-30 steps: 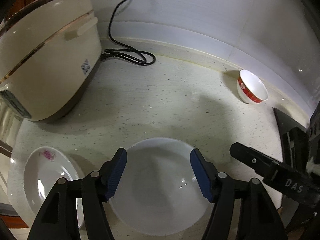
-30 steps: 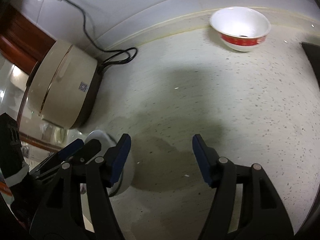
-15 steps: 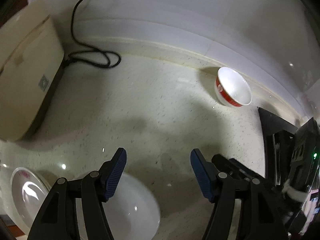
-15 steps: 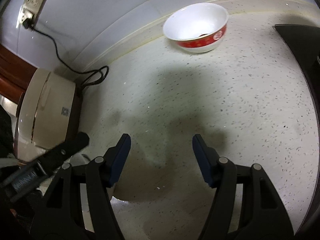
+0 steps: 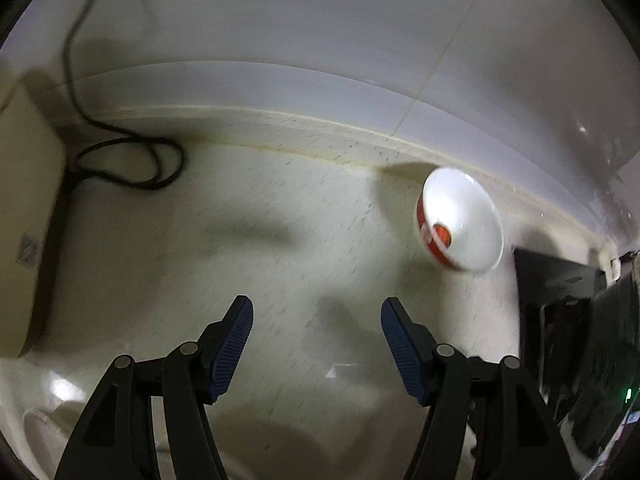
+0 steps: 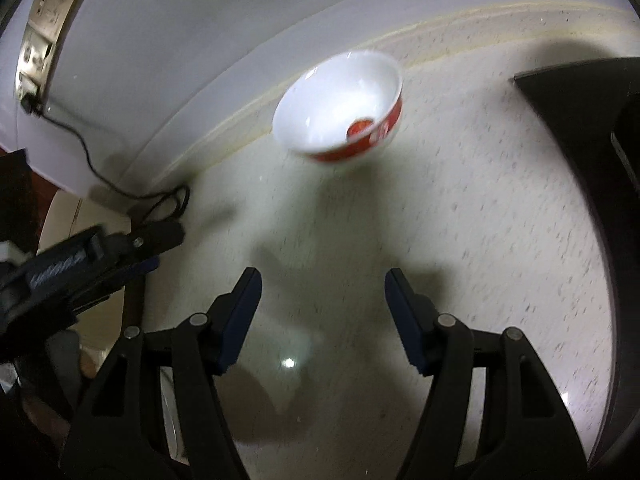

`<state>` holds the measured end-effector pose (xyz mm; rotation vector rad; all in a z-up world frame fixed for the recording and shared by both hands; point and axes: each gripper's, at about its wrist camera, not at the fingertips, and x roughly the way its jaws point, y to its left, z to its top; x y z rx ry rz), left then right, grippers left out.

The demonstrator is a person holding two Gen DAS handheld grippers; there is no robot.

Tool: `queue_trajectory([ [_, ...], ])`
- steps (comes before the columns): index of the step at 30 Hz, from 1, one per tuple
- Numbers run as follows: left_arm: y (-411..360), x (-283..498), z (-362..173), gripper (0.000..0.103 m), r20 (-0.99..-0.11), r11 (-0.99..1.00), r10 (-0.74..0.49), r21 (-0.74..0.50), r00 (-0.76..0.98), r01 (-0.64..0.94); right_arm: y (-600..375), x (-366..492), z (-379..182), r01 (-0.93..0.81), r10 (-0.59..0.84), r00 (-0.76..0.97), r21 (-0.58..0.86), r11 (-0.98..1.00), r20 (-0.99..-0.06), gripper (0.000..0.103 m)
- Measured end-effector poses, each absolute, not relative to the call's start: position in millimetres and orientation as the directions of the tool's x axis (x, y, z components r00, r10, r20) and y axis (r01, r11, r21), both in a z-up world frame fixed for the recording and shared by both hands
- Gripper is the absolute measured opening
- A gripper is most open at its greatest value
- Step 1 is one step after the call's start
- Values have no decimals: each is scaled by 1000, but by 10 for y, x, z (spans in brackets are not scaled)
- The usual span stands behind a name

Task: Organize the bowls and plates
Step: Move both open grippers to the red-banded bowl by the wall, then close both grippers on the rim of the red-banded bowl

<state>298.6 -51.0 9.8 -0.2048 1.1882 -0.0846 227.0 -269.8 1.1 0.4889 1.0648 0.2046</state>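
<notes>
A white bowl with a red band (image 5: pixel 460 220) stands on the speckled counter near the back wall, ahead and to the right of my left gripper (image 5: pixel 317 312), which is open and empty. In the right wrist view the same bowl (image 6: pixel 340 104) is straight ahead of my right gripper (image 6: pixel 323 284), also open and empty. The left gripper's body (image 6: pixel 80 260) shows at the left of the right wrist view. A white plate edge (image 5: pixel 44 428) peeks in at the lower left, dim and blurred.
A beige rice cooker (image 5: pixel 24 232) stands at the left with its black cord (image 5: pixel 132 164) coiled behind it. A black stove top (image 6: pixel 580 128) lies at the right. A wall socket (image 6: pixel 44 36) is at the upper left.
Both grippers have moved forward and right toward the red-banded bowl, which looks larger now. The white bowl under my left gripper has dropped out of view behind it.
</notes>
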Motion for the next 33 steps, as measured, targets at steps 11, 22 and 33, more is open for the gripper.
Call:
queue_trajectory([
  [11, -895, 3657, -33, 67, -871, 934, -335, -357, 358, 7, -2886, 2763, 217, 158, 283, 593, 453, 877, -754, 67],
  [22, -1178, 4035, -260, 67, -887, 942, -326, -336, 328, 28, -3009, 3158, 11, 215, 251, 572, 438, 873, -781, 67],
  [33, -1377, 4104, -543, 24, -913, 949, -314, -310, 260, 60, -3027, 3275, -232, 238, 297, 516, 468, 851, -803, 34],
])
